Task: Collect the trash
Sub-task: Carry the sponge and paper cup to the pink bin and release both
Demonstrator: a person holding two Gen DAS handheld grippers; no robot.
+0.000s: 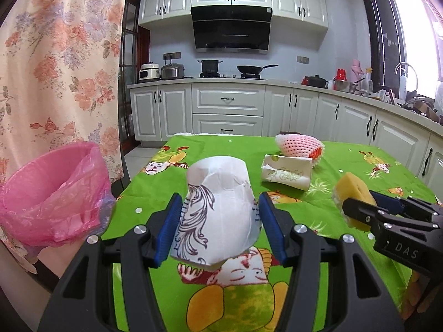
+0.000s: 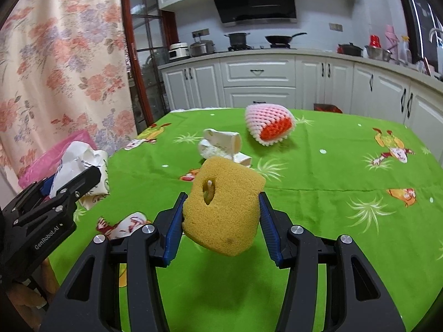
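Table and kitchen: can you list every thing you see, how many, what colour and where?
Paper cup: one, white with dark print, crushed, held in left jaws.
Sponge: one, yellow, held in right jaws.
Flattened cup: one, white, mid table.
Foam fruit net: one, pink and white, far side of table.
Bin bag: one, pink, left of table.
Tablecloth: one, green with cartoons.
Curtain: one, floral, left.
Cabinets: white, behind.
Left gripper: black, blue pads.
Right gripper: black, blue pads.

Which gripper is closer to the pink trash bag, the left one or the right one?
Left. The left gripper, holding a crushed paper cup, is right beside the pink trash bag at the table's edge. The right gripper, holding a yellow sponge, is farther over the table.
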